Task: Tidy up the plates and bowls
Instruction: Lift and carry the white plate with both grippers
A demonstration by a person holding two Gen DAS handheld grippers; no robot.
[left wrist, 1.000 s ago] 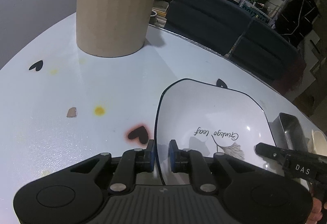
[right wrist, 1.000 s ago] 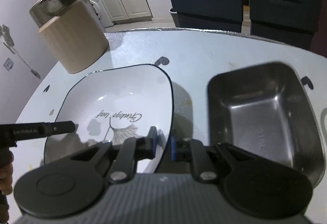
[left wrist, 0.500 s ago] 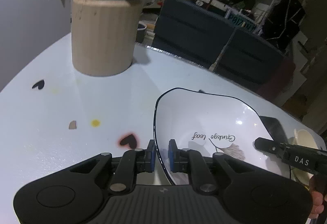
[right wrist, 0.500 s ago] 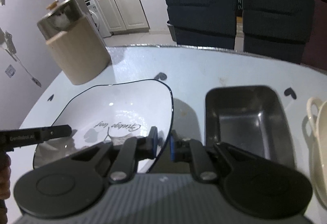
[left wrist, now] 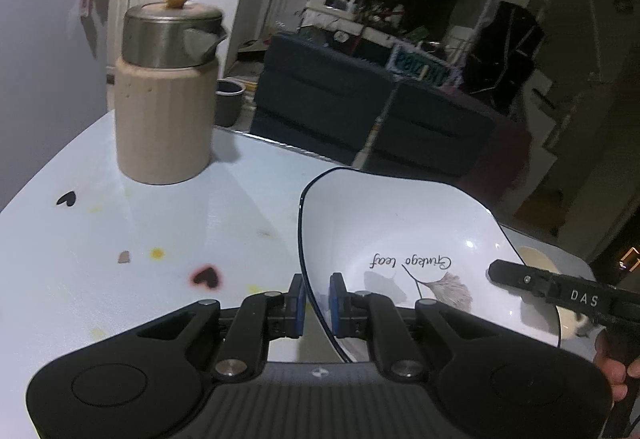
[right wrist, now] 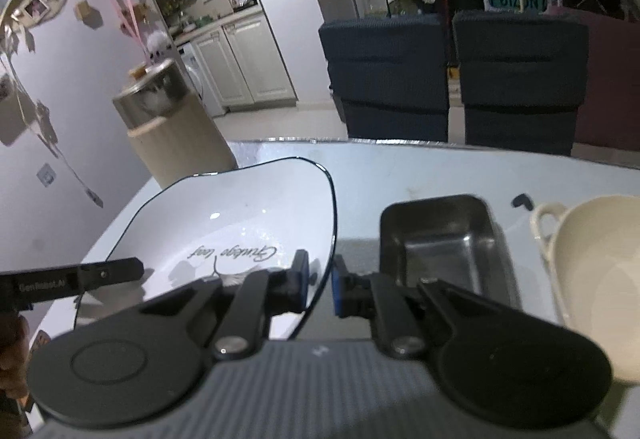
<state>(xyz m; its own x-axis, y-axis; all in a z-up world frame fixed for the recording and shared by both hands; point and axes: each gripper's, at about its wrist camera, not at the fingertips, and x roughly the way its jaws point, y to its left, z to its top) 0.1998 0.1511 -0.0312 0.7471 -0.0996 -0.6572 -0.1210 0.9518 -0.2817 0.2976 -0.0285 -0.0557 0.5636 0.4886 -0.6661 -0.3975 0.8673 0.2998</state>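
A white squarish plate (left wrist: 400, 231) with a dark rim and "Ginkgo leaf" lettering is held off the table, tilted. My left gripper (left wrist: 316, 303) is shut on its left rim. My right gripper (right wrist: 320, 285) is shut on its right rim; the plate also shows in the right wrist view (right wrist: 240, 223). A dark metal rectangular tray (right wrist: 444, 243) sits on the table right of the plate. A cream bowl with handles (right wrist: 592, 271) stands further right, and part of it shows behind the plate in the left wrist view (left wrist: 534, 257).
A beige canister with a steel lid (left wrist: 166, 99) stands at the table's back left, also seen in the right wrist view (right wrist: 176, 131). The pale table (left wrist: 160, 223) bears heart stickers and yellow spots. Two dark chairs (right wrist: 452, 79) stand behind the far edge.
Both grippers have risen with the plate between them. The plate has lifted off the table, and the tray and the cream bowl have come further into view on the right.
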